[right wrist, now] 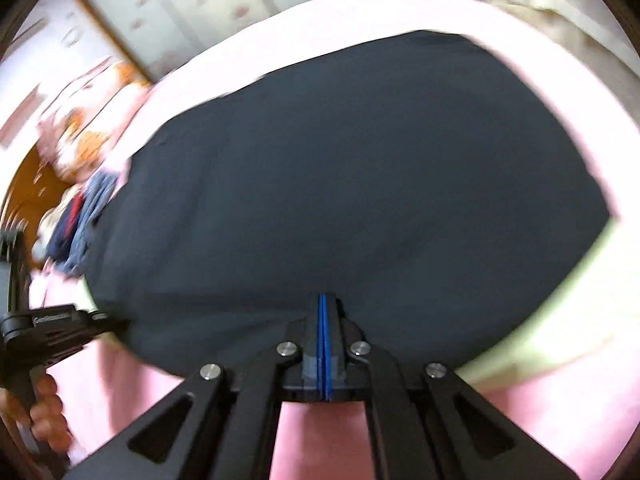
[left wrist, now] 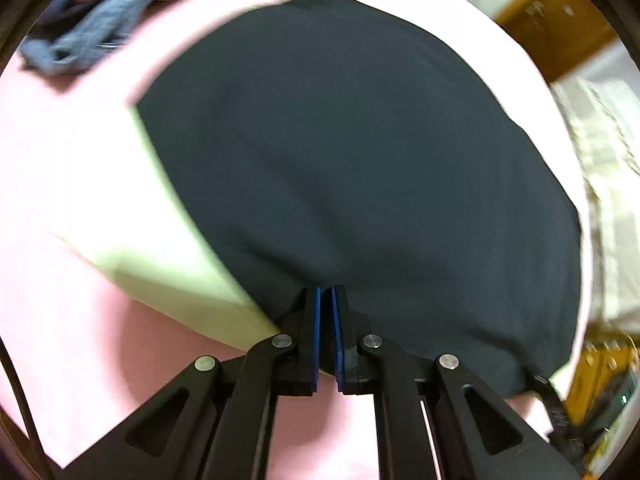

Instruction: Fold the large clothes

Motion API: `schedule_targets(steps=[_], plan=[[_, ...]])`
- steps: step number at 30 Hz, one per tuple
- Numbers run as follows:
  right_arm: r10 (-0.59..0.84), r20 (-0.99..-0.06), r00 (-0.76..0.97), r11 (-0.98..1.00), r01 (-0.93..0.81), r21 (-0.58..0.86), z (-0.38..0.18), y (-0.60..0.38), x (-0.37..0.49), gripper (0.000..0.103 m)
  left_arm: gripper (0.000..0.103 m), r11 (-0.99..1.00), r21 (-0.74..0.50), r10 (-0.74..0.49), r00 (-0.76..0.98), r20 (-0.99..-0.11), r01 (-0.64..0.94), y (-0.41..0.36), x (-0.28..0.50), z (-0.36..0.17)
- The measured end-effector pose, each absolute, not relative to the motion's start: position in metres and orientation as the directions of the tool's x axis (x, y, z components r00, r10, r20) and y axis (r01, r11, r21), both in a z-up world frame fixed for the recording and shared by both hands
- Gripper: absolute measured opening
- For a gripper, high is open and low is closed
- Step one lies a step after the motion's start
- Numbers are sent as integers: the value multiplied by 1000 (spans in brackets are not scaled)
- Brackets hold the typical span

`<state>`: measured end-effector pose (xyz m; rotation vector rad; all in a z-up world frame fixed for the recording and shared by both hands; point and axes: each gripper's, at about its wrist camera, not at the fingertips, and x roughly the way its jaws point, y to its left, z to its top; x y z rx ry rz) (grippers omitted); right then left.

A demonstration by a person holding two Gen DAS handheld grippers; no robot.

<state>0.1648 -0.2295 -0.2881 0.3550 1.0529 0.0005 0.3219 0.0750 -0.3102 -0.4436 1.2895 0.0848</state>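
Observation:
A large dark navy garment [left wrist: 340, 152] lies spread over a pink bed sheet [left wrist: 60, 160]; it fills the middle of the right wrist view too [right wrist: 360, 180]. My left gripper [left wrist: 327, 292] is shut on the garment's near edge. My right gripper [right wrist: 325, 298] is shut on the near edge further along. The left gripper's body also shows at the lower left of the right wrist view [right wrist: 52, 324], beside the garment's corner. Both views are motion-blurred.
A heap of grey, navy and red clothes [left wrist: 116, 12] lies on the sheet beyond the garment, also in the right wrist view [right wrist: 80, 224]. A patterned pillow [right wrist: 92, 120] lies at the bed's far side. Wooden furniture [left wrist: 556, 28] stands past the bed edge.

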Motion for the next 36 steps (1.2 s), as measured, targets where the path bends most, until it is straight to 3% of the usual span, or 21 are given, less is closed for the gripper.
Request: schedule_targets(steps=[4,6,8,11,14,19,27,36], plan=[[20,-853,522,924,316,215,-278,-298,140,0,5,900,-229,-105,326,-940,-370,116,318,-307],[-3,-852,524,904,365,222,-275,-319,130,0,5,904,-133,0,312,-950,-407,131,314,-307],[-129,-866,483,897,430,106,-275,-331,121,0,5,899,-137,0,311,-950,-417,142,312,-309],[-167,-875,455,852,513,104,-278,-345,109,0,5,883,-166,-20,318,-948,-438,151,307,-307],[-125,-858,497,843,510,173,-265,-343,102,0,5,895,-190,-40,352,-935,-404,136,302,-291],[81,-794,602,904,292,313,-242,-295,104,0,5,900,-352,-253,349,-903,-259,75,286,-269],[362,-782,508,908,-2,419,-266,-180,138,0,5,930,-367,-360,230,-904,9,-28,297,-280],[412,-785,462,880,20,474,-302,-169,199,0,5,908,-416,-395,237,-888,-45,-17,341,-311]])
